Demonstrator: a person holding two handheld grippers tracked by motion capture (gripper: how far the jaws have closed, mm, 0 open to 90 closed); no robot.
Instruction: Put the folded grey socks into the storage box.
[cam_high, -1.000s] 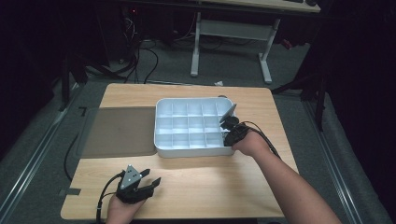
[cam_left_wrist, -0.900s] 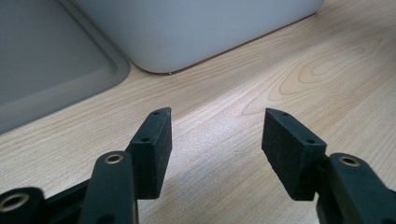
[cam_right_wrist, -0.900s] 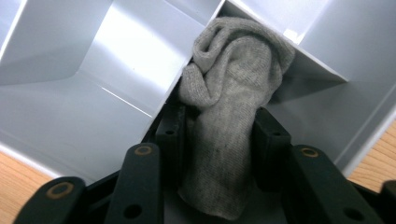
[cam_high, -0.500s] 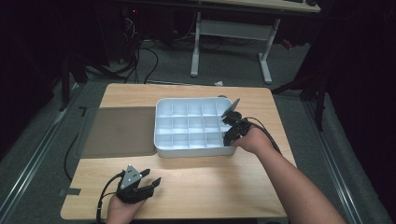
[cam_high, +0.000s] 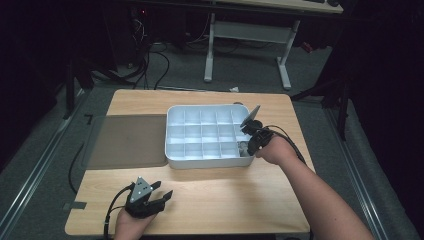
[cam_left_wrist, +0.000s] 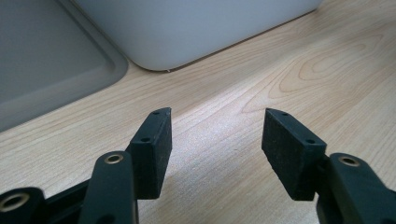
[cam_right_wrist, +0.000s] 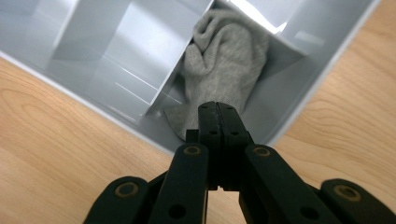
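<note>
A white compartment tray (cam_high: 207, 162) stands mid-table. A crumpled grey cloth (cam_right_wrist: 224, 65) lies in its near right corner compartment, seen small in the high view as the cloth (cam_high: 241, 146). My right gripper (cam_right_wrist: 218, 108) hangs over that corner (cam_high: 248, 149), tips down. Its jaws have just been closing and now stand pressed together. The tips overlap the cloth's lower edge, and no fold shows between the pads. My left gripper (cam_left_wrist: 215, 135) rests low at the table's front left (cam_high: 162, 190), open, with only bare wood between its pads.
A flat grey lid (cam_high: 127, 140) lies against the tray's left side, its corner visible as the lid (cam_left_wrist: 46, 56) beside the tray wall (cam_left_wrist: 187, 28). The wooden table (cam_high: 225, 200) has bare room along the front. Desk legs and cables stand on the floor beyond.
The right hand has risen slightly over the tray's near right corner. The left hand and gripper have stayed where they were.
</note>
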